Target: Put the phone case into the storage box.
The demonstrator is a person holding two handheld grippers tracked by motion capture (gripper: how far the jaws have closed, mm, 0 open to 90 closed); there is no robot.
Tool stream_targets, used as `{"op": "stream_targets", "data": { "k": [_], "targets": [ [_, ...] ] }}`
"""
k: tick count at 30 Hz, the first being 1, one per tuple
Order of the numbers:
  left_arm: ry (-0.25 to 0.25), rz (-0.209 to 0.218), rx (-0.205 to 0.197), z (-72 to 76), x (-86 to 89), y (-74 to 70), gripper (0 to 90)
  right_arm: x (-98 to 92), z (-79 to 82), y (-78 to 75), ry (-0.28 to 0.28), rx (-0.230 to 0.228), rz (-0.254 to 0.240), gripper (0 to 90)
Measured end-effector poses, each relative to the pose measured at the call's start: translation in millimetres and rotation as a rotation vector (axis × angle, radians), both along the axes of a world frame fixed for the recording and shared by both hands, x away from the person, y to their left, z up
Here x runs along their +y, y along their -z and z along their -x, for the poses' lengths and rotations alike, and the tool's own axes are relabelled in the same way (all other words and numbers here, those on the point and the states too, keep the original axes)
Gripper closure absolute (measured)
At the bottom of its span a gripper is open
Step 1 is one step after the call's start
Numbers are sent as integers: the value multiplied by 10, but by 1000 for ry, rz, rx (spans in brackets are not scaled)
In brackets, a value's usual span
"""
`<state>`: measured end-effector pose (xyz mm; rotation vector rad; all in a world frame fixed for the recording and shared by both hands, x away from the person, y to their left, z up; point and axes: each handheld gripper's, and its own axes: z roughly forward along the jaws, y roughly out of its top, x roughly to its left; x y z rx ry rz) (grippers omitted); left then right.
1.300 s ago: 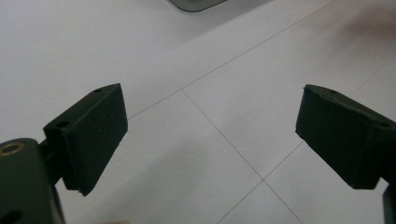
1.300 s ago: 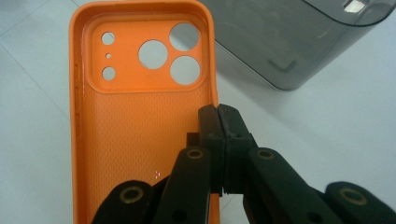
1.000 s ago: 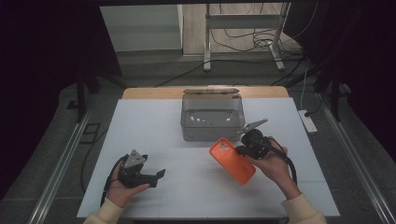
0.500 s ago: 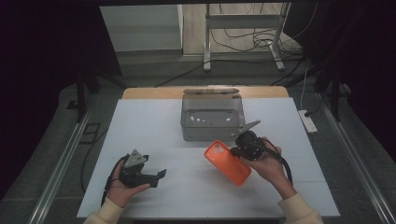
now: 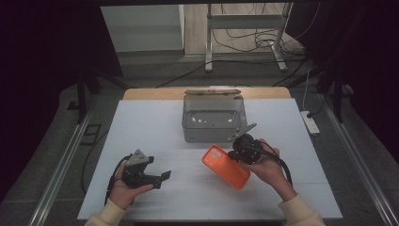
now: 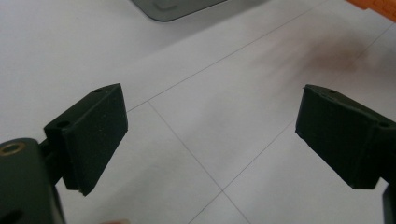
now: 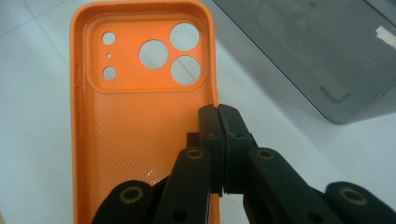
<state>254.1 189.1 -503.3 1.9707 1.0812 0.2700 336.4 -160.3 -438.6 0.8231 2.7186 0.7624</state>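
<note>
Case (image 5: 226,166): orange phone case, right of centre on the table (image 5: 141,122), just near of the grey box (image 5: 213,120).
Left gripper (image 6: 210,135): jaws wide apart, nothing between them; rests at near left, well apart from the case.
Right gripper (image 7: 219,140): jaws pinched on the case's right side wall, about midway along it.
Progress: case gripped and seemingly lifted at a tilt; carrying and placing, probably into the box, are left.
Case axis: runs from far left to near right; camera cut-outs at the far-left end, hollow side towards the right gripper.
</note>
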Motion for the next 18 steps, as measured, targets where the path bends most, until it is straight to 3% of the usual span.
{"op": "stream_targets", "data": {
  "k": [18],
  "targets": [
    [36,40,15,-86,-111,-135,119,25,31,-17,-17,-17,5,893]
  ]
}}
